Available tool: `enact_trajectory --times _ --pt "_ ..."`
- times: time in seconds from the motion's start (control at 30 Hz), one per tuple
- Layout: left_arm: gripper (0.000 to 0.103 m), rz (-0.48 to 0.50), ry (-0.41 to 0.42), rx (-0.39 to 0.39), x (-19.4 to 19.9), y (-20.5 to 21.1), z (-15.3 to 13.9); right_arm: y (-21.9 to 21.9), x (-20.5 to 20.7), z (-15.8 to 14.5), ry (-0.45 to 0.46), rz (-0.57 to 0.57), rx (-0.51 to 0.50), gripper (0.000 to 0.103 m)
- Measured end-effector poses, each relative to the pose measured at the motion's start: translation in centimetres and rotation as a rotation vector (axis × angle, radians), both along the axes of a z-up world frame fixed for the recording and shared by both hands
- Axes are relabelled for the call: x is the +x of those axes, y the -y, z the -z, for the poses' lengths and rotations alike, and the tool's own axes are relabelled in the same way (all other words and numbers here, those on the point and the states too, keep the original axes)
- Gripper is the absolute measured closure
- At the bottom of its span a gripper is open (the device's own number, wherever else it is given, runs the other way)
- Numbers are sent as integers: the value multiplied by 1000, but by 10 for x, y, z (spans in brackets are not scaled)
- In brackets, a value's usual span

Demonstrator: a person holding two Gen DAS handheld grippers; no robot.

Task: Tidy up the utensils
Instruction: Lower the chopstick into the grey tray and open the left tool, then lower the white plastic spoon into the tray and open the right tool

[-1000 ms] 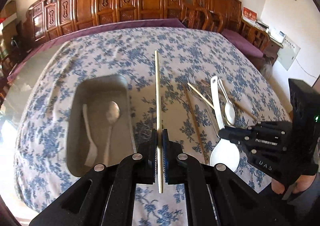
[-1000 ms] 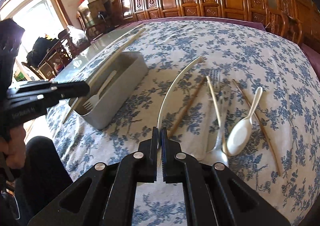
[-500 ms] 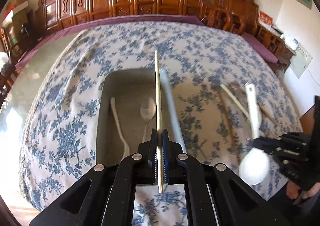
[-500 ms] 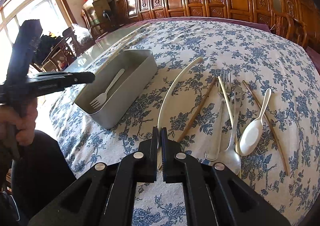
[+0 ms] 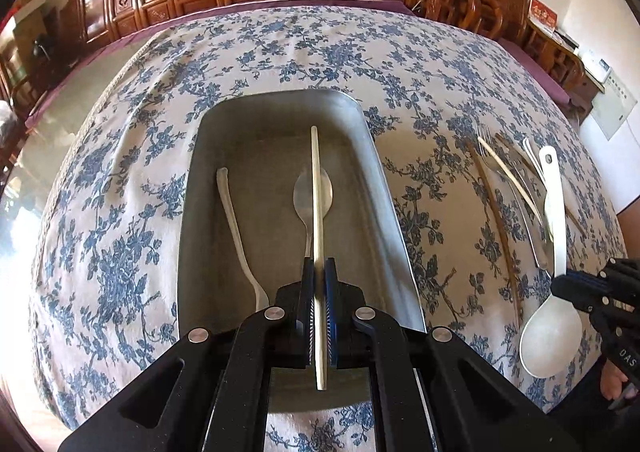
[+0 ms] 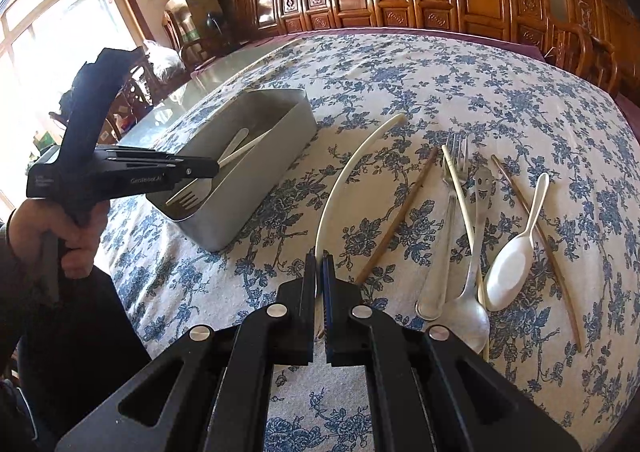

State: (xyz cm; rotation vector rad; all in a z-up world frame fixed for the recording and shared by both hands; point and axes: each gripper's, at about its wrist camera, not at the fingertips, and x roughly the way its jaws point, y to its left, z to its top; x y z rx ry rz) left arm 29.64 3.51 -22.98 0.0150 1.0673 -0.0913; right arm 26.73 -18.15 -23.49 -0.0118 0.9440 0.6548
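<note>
- Left wrist view: left tongs (image 5: 319,272) clenched on a pale chopstick (image 5: 317,196), which runs straight ahead over the metal box (image 5: 384,188). Below it in the box lie a metal spoon (image 5: 312,192) and a white fork (image 5: 236,228).
- Right wrist view: right tongs (image 6: 319,272) clamped on the white rice paddle's handle (image 6: 344,180). Loose cutlery (image 6: 452,220) lies right of them on the flowered tablecloth (image 6: 400,84); the box sits ahead-left.

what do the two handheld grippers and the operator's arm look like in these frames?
Both are matte black plastic. The left gripper has a pistol-style handle, silver screws and white lettering on its side. The right gripper shows blue ribbed pads on black fingers, silver round bolts and cut-out linkage arms. The left hand emerges from a dark sleeve. No cables visible.
</note>
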Motion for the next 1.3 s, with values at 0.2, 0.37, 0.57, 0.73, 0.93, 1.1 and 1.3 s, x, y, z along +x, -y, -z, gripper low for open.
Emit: enact_trajectory --times 0.2,0.37,0.57,0.73,0.93,1.1,1.3 --pt "99 -9 10 9 4 -6 0 -3 1 0 -3 -6 2 99" --pt "99 2 24 27 2 -6 0 -14 2 1 -3 -23 -15 99" --pt "94 0 77 9 -8 -12 -11 -28 4 -1 3 -27 -38 99" --pt "89 -7 127 -16 -18 -24 -26 -40 11 -15 14 -19 -57 99" --pt "89 -25 177 -34 -24 -40 -40 -67 24 -46 55 -58 -77 99" --pt "89 -56 195 -54 -24 -61 -46 -105 40 -62 81 -120 -85 98" --pt "89 -115 181 -85 -20 -93 -39 -149 62 -57 75 -162 -86 99"
